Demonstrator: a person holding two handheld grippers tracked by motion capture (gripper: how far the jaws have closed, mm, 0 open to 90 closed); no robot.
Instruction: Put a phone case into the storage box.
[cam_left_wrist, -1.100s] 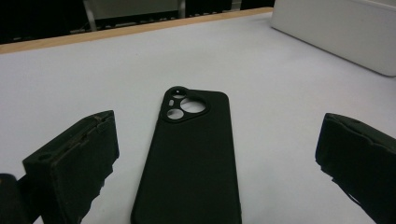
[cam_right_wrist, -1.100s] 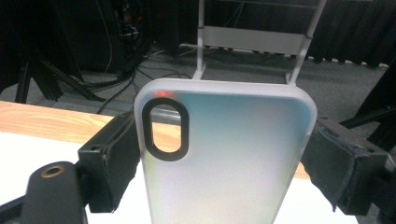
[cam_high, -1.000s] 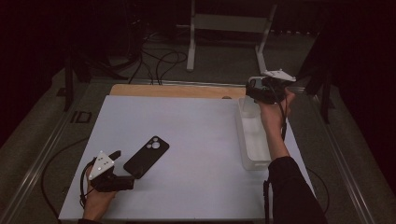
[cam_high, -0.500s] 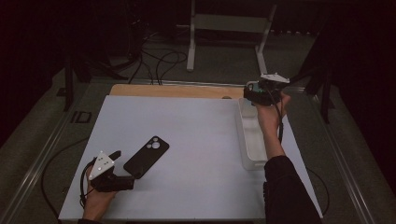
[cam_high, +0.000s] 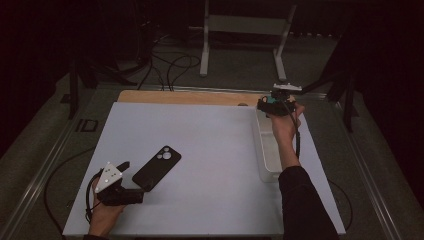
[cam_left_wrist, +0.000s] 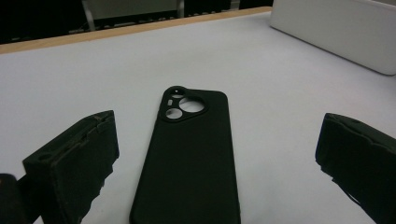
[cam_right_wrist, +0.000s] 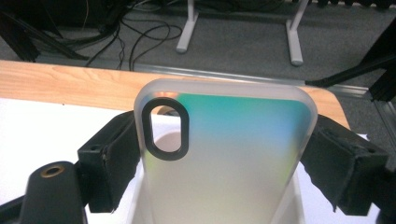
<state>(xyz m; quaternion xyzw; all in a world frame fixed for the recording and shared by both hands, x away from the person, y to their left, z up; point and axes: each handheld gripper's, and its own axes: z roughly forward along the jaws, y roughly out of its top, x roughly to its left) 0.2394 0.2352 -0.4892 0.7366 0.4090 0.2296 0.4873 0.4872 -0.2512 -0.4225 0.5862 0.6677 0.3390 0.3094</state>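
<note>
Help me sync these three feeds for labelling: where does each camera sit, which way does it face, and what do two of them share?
High view: above the person's side, facing forward and down on the table; shows both forearms, left gripper, right gripper.
Left gripper view: on the left gripper, low over the table, facing the black case; its open jaws flank it.
Right gripper view: on the right gripper, facing the table's far edge; jaws clamp the clear case.
Shared: high and left views both show the black case and bin.

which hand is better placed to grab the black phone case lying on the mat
Left. The left gripper rests on the mat with its jaws open and the black phone case lying between them. The right gripper is across the table over the white bin, already clamped on a translucent phone case.
</note>
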